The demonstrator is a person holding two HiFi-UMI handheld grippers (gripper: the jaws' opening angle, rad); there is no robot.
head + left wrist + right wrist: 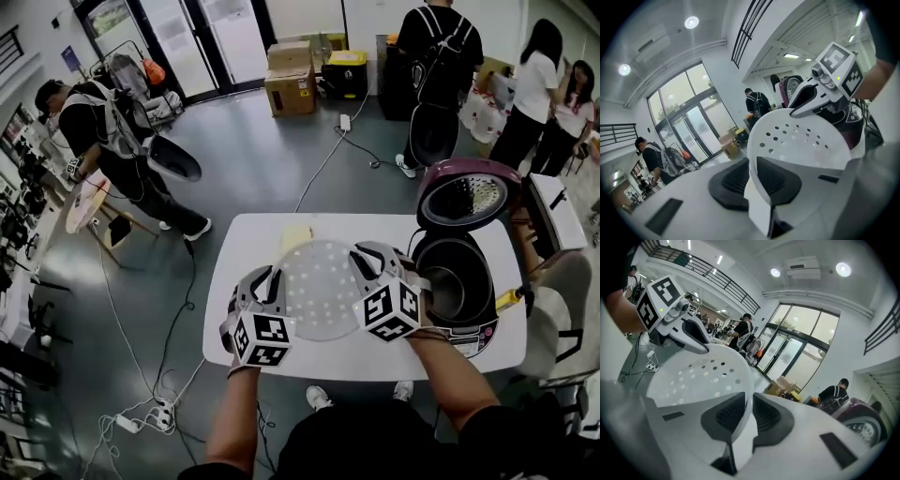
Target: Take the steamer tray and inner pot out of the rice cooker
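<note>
The white perforated steamer tray (321,286) hangs above the white table (281,234), held by its rim from both sides. My left gripper (274,279) is shut on its left rim, my right gripper (361,265) on its right rim. In the left gripper view the tray (801,136) fills the middle and its rim sits clamped between my pads (751,180). The right gripper view shows the tray (701,378) with its rim pinched the same way (749,413). The rice cooker (459,281) stands open at the table's right end, with the dark inner pot (457,278) inside it and the lid (466,195) tipped back.
A yellow pad (294,236) lies on the table behind the tray. Several people stand around the room, one at the left (112,141) and others at the back right (433,75). Cardboard boxes (289,80) sit by the glass doors, and cables (141,412) trail over the floor.
</note>
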